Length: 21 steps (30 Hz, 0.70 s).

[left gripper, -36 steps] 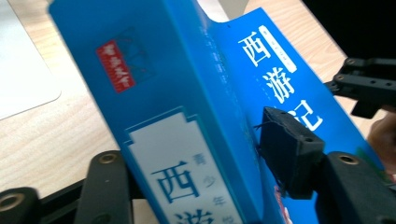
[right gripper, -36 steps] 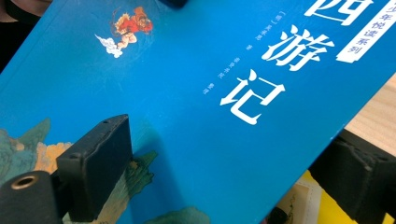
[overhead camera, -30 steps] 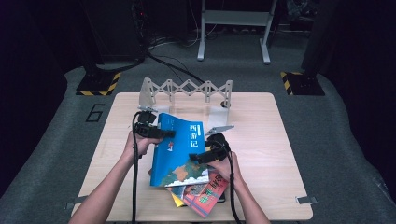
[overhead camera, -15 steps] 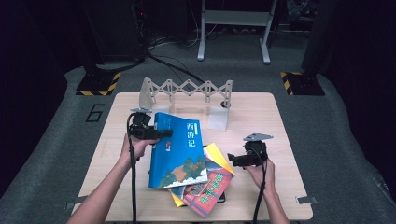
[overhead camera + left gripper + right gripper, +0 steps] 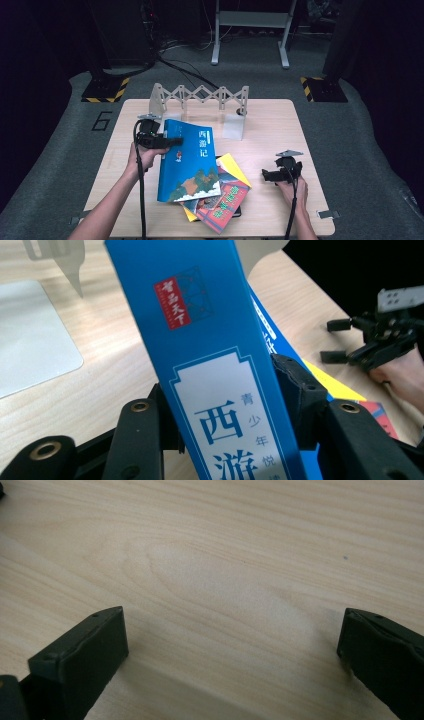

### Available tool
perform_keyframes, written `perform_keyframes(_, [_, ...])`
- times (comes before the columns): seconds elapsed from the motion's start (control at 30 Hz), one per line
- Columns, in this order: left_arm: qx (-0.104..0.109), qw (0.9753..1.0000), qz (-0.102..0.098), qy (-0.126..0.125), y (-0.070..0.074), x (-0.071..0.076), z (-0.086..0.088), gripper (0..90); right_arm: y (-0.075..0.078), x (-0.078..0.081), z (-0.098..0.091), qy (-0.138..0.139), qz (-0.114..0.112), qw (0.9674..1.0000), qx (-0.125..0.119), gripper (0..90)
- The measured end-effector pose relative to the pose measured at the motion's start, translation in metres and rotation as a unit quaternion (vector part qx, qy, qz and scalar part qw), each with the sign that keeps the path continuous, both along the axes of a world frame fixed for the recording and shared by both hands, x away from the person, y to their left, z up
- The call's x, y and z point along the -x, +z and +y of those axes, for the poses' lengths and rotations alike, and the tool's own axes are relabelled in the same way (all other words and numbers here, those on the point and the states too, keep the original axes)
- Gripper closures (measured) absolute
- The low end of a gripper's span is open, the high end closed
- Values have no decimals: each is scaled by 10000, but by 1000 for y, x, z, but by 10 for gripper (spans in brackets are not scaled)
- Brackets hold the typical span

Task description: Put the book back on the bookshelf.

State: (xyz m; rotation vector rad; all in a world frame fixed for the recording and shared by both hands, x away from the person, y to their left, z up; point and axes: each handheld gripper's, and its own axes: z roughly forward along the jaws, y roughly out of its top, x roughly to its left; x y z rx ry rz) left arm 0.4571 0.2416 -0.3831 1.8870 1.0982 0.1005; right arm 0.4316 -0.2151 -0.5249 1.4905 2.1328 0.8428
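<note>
Left hand-held gripper [image 5: 225, 440] clamps glossy (flat, rectangular) blue book [image 5: 210, 355].

High view overhead, facing forward; tool views close, perhaps angled down; table [image 5: 280, 120] shared.

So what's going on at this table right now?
A person works two hand-held grippers over a wooden table. The left gripper is clamped on the spine of a blue book, holding it tilted up off a pile of other books. The right gripper hangs with open jaws over bare wood to the right of the pile, holding nothing. An expanding grey book rack stands at the back of the table with no books in it.
</note>
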Motion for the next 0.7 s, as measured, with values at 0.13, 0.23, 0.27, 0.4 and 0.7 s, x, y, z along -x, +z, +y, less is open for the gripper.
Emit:
perform_keyframes(0.13, [135,9999,8,-50,5,1,2,563,-2,1,-2,-11,-120,9999,-67,0])
perform_keyframes(0.23, [93,9999,-104,-87,15,3,1,580,-4,3,-3,-18,-227,9997,-85,0])
perform_keyframes(0.27, [75,9999,-131,-74,18,4,0,580,-4,3,-3,-18,-227,9997,-85,0])
perform_keyframes(0.4, [48,9994,-322,-69,33,10,0,605,-4,4,-3,-6,-281,9996,-89,0])
perform_keyframes(0.7, [-173,9965,-805,-104,61,20,-3,618,-4,4,-3,5,-300,9995,-73,1])
